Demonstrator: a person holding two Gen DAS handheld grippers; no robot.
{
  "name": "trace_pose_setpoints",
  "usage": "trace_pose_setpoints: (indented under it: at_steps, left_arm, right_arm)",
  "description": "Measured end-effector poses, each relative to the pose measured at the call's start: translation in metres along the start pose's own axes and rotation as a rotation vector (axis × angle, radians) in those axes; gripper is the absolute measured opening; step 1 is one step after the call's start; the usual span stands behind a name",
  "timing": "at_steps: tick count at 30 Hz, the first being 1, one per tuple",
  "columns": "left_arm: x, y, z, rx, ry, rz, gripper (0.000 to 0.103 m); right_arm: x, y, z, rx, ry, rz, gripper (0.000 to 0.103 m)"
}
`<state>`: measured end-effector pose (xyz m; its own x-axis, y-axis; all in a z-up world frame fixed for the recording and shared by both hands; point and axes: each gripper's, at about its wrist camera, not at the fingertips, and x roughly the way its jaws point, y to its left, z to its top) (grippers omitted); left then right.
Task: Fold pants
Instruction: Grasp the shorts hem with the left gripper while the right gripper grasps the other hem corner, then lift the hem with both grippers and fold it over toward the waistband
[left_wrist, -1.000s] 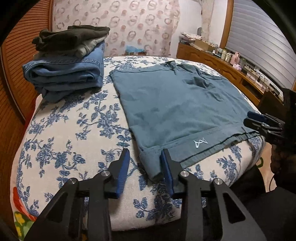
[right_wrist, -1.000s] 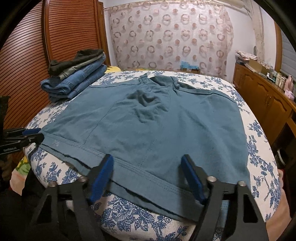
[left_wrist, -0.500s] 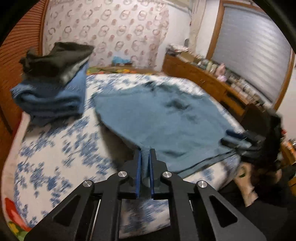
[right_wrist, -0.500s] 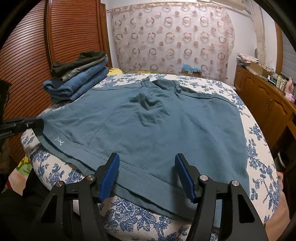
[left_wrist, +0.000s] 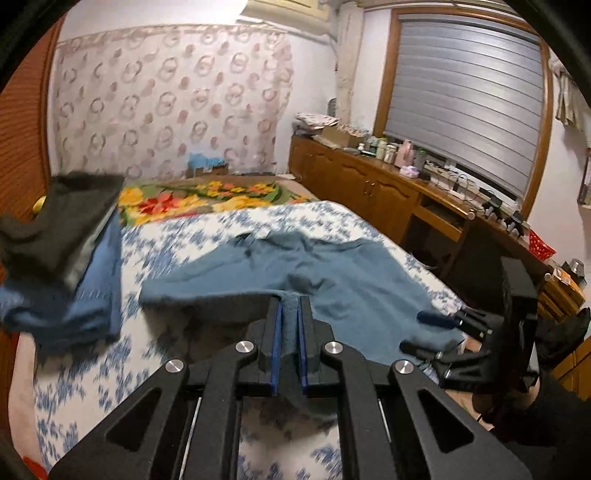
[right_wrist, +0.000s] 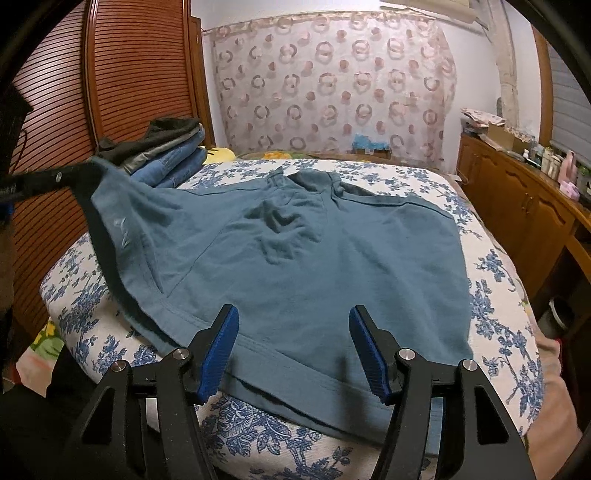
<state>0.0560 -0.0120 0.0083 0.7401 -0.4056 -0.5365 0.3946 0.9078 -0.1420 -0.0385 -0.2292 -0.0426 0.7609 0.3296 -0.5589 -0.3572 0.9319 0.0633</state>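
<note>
On the bed (right_wrist: 495, 306), across its blue-flowered cover, your teal pants (right_wrist: 295, 258) lie spread wide, waistband toward the far wall and hems toward you. Your left gripper (left_wrist: 289, 334) has its jaws clamped together on one hem corner of the pants; in the left wrist view a strip of teal cloth stands pinched between the two blue pads (left_wrist: 275, 347), and from there the fabric runs away to the rest of the garment. In the right wrist view that same corner hangs raised off the cover at the left, drawn up into a peak with the pale logo (right_wrist: 122, 236) on the slope below it, and a dark shadow sits under the lifted edge (the left view is blurred, so finer detail of the cloth there cannot be read). Your right gripper (right_wrist: 293, 349) is over the near hem with its jaws standing apart; the hem band lies between and beneath the two blue pads, and neither pad is seen pressing on it. From the left wrist view, that gripper shows at the right edge of the pants, its two dark fingers either side of the cloth edge. A stack of folded clothes (right_wrist: 166, 155), jeans below and dark items on top, sits at the far left corner of the bed, just beside the raised part of the pants. A wooden cabinet (right_wrist: 524, 206) runs along the right side of the bed.
</note>
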Motion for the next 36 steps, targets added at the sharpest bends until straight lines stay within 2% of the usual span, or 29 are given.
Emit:
trace_pose_setpoints:
  at_steps: [6, 18, 24, 28, 30, 32, 33, 35, 36]
  left_arm:
    - [0.011, -0.021, 0.024, 0.054, -0.019, -0.034, 0.009]
    - [0.044, -0.069, 0.039, 0.112, 0.017, -0.126, 0.009]
    - [0.067, -0.088, 0.039, 0.131, 0.060, -0.143, 0.009]
    - [0.078, -0.089, 0.034, 0.124, 0.086, -0.125, 0.009]
    - [0.081, -0.087, 0.032, 0.123, 0.097, -0.108, 0.014]
    - [0.081, -0.084, 0.030, 0.119, 0.094, -0.095, 0.028]
    - [0.080, -0.082, 0.029, 0.114, 0.090, -0.089, 0.031]
    - [0.076, -0.077, 0.028, 0.106, 0.086, -0.082, 0.046]
    - [0.074, -0.073, 0.026, 0.103, 0.082, -0.079, 0.046]
  right_arm:
    - [-0.005, -0.003, -0.002, 0.012, -0.011, -0.011, 0.064]
    - [-0.018, -0.018, -0.010, 0.057, -0.037, -0.058, 0.064]
    - [-0.018, -0.017, -0.013, 0.086, -0.038, -0.079, 0.064]
    - [-0.016, -0.016, -0.012, 0.097, -0.035, -0.085, 0.064]
    - [-0.015, -0.016, -0.013, 0.100, -0.034, -0.088, 0.064]
    - [-0.015, -0.015, -0.013, 0.102, -0.033, -0.091, 0.064]
    - [-0.015, -0.015, -0.013, 0.104, -0.032, -0.092, 0.064]
    - [-0.016, -0.017, -0.012, 0.106, -0.033, -0.091, 0.064]
    - [-0.015, -0.016, -0.012, 0.106, -0.033, -0.091, 0.064]
